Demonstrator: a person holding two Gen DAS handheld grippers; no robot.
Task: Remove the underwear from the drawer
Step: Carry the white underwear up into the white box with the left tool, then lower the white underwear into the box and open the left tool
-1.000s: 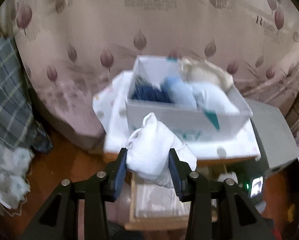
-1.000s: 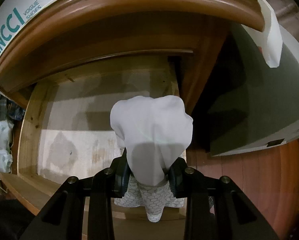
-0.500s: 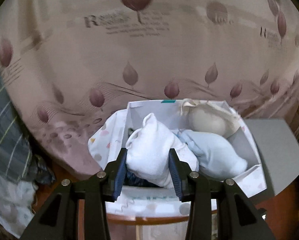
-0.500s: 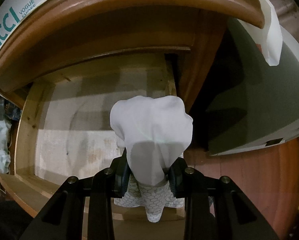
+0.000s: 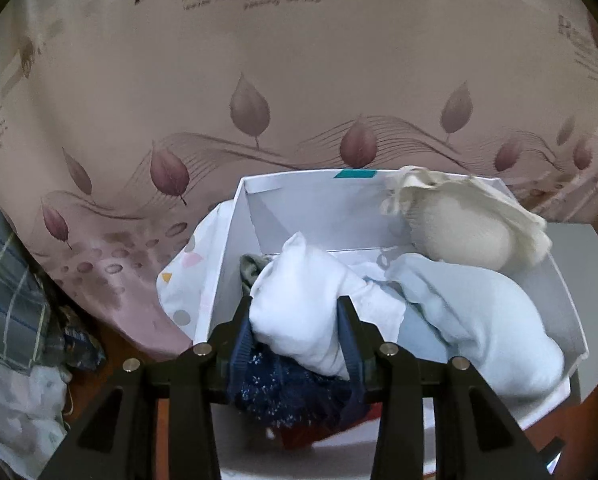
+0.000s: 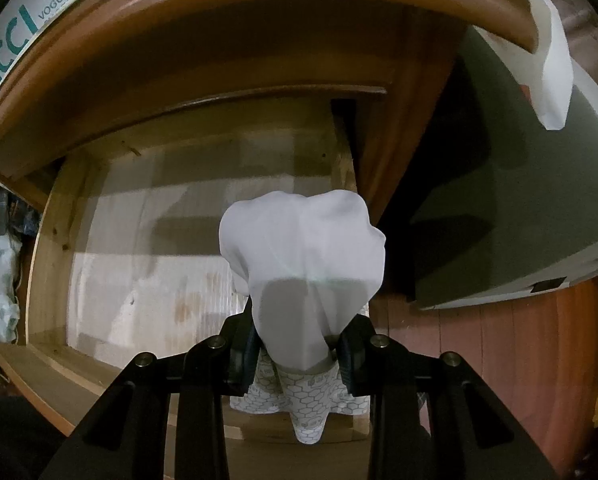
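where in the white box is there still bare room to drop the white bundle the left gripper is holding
Free patch: the back left corner of the white box, between its left wall and the cream garment. Crowded: the pale blue garment fills the right, the dark blue garment the front.

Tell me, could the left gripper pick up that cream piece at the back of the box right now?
Probably not yet. The left gripper is shut on a white garment, so its jaws are full. The cream piece lies uncovered at the white box's far corner, so the way looks free after a release.
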